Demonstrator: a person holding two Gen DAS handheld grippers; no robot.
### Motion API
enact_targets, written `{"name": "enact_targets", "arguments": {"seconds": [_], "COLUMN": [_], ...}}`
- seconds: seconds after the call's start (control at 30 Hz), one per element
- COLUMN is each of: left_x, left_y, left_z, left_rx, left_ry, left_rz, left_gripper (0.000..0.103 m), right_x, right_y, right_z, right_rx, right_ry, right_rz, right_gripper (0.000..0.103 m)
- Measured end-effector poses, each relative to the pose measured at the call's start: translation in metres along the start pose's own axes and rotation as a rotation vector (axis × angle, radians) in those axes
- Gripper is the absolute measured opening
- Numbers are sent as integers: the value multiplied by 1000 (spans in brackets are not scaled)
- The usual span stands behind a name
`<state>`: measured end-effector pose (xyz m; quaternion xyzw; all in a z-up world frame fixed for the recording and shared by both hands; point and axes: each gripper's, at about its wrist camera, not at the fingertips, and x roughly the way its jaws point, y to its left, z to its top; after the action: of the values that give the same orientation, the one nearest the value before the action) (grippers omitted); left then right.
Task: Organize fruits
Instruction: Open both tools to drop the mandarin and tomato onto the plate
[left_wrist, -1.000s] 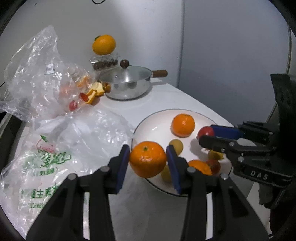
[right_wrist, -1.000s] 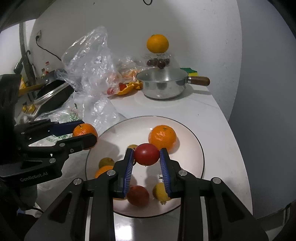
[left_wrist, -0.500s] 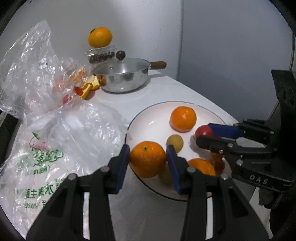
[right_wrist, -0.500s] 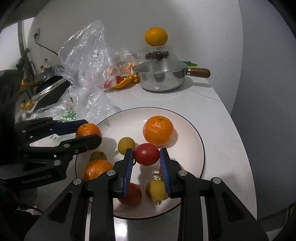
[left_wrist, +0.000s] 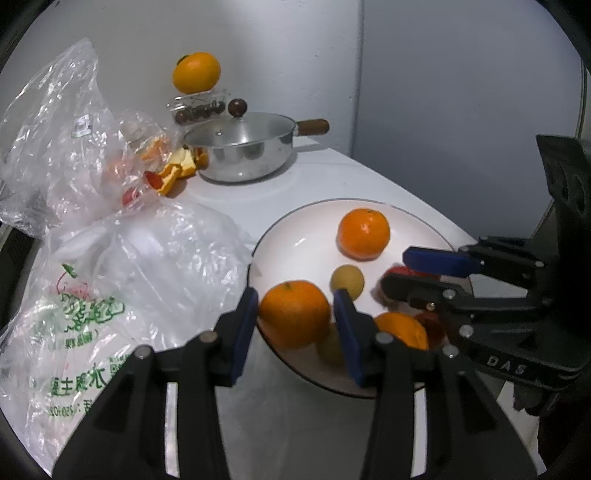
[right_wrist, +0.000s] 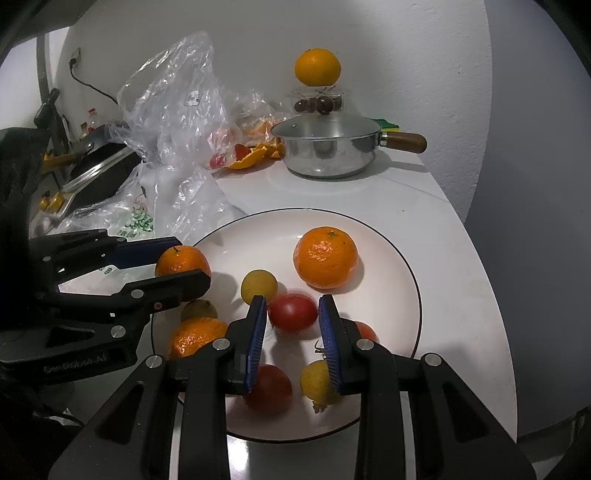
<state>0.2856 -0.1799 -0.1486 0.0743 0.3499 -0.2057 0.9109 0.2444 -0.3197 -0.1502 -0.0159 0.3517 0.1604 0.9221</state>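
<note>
A white plate (left_wrist: 303, 236) (right_wrist: 388, 266) holds a large orange (left_wrist: 364, 238) (right_wrist: 327, 256), a small yellow fruit (left_wrist: 346, 280) (right_wrist: 258, 286), a second orange (right_wrist: 195, 336), a lemon (right_wrist: 317, 384) and a red fruit (right_wrist: 271, 384). My left gripper (left_wrist: 294, 306) (right_wrist: 177, 262) has an orange (left_wrist: 294, 314) (right_wrist: 183, 260) between its blue pads at the plate's left rim. Its jaws are opening, and the pads still touch the fruit. My right gripper (right_wrist: 292, 317) (left_wrist: 402, 273) is shut on a red tomato (right_wrist: 291, 312) low over the plate's middle; the tomato looks smeared.
At the back stands a lidded steel pot (left_wrist: 240, 151) (right_wrist: 328, 147) with a wooden handle. Behind it an orange (left_wrist: 195, 72) (right_wrist: 317, 66) sits on a clear box. Crumpled plastic bags (left_wrist: 110, 266) (right_wrist: 173, 110) and orange peels (right_wrist: 255, 155) fill the left. The table's curved edge runs close on the right.
Both grippers have sunk slightly toward the plate with their fruit still between the pads. The tomato, sharp before, now looks smeared.
</note>
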Motion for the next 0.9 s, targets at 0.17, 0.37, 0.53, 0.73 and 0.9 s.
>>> {"name": "enact_targets", "arguments": {"seconds": [0.17,0.37,0.53,0.73,0.9], "left_x": [-5,-15,-31,-53,-75], "left_y": [2,6,9,14,17], "left_z": [0,-1,-2,-5,-9], "left_rx": [-6,-17,-25,-40,-52], "left_ry": [-16,-37,-69,-113,-157], "left_rz": [3,10,16,17,26], "left_gripper": [51,51,52,52,52], "right_x": [1,-3,-11,-24,-36], "right_y": [4,12,18,30,41], "right_z": [2,4,6,8,10], "right_rx": [-10,-22,-34,-45,-50], "right_ry": [1,-5,-20,-48,-77], "right_rz": [-7,-17,-29,-40,-52], "right_gripper": [35,35,35,35,35]}}
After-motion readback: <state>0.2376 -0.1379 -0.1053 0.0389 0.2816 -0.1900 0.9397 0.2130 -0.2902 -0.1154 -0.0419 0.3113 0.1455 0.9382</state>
